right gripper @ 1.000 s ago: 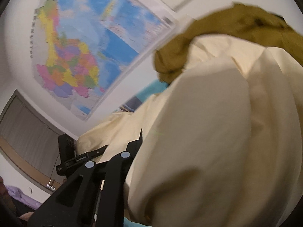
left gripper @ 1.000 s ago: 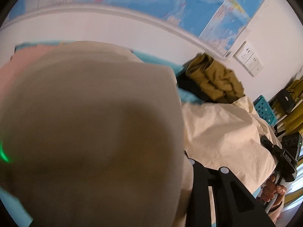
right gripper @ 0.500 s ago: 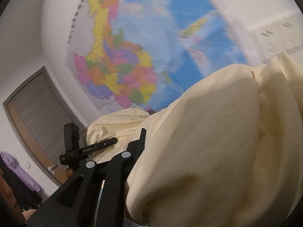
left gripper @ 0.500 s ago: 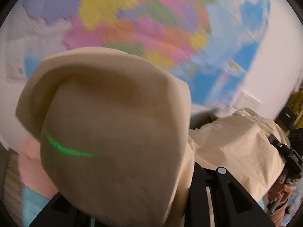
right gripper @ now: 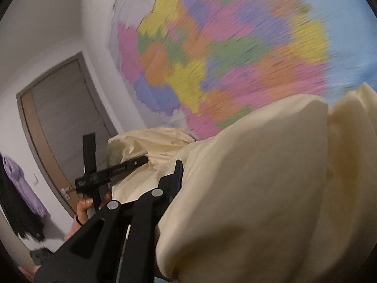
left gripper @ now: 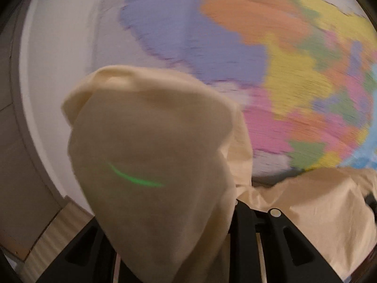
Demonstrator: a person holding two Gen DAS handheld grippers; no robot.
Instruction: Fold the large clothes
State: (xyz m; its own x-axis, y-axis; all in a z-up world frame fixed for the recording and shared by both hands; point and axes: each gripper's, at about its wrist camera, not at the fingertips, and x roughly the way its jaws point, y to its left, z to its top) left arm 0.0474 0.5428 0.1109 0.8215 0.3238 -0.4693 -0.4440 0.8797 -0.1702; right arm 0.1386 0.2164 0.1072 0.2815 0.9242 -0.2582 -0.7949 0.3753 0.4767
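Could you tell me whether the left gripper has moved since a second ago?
Yes. The left gripper, carrying the cream cloth, has swung up: the bed is gone, and the wall map fills the view.

Two matte black claws are pictured from their own wrist cameras. The right claw (right gripper: 175, 176) is built of flat, angular black bars with triangular cut-outs, joined at two round silver pivot screws. The left claw (left gripper: 235, 214) shows the same black bars, slotted between, with one silver screw head in sight. Seen from the right wrist, the left claw's body is a slim black bar marked with small white lettering, too blurred to be read, crossed by a black upright strip.
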